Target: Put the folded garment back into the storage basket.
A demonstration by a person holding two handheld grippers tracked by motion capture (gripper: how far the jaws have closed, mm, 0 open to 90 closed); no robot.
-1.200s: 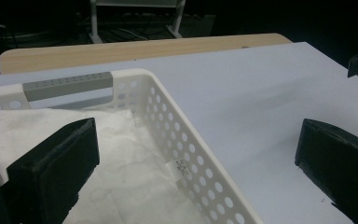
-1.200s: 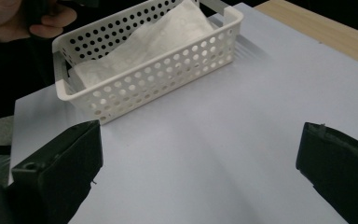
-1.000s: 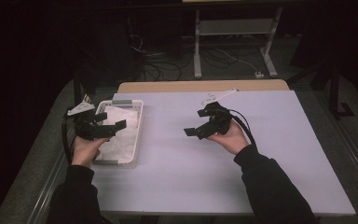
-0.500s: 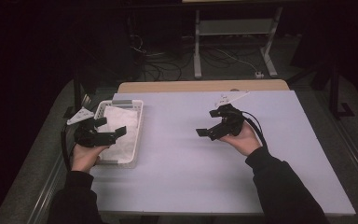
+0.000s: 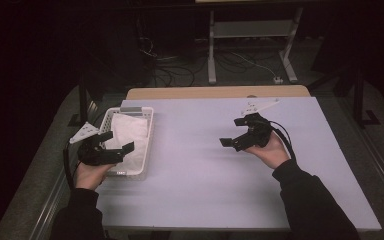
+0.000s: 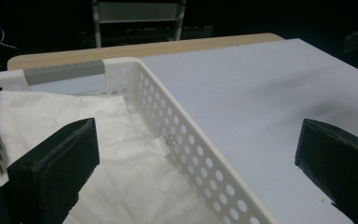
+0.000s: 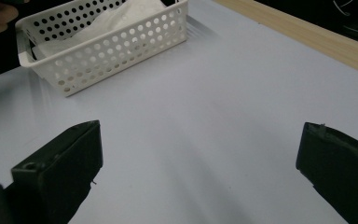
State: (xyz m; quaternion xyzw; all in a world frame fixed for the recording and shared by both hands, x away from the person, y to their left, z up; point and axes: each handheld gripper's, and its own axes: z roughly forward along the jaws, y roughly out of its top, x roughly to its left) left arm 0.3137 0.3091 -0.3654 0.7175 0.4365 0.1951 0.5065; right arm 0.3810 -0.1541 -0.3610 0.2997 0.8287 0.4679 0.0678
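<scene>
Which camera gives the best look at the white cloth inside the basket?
The left gripper view: the white cloth lies close below, creases and a small tag visible inside the perforated basket. The high view shows it whole but small; the right gripper view shows a bit above the basket wall.

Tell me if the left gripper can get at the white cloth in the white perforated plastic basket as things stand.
Probably yes. The left gripper hangs over the near end of the white perforated plastic basket with its jaws wide apart, the basket is open-topped, and nothing lies on the white cloth.
</scene>
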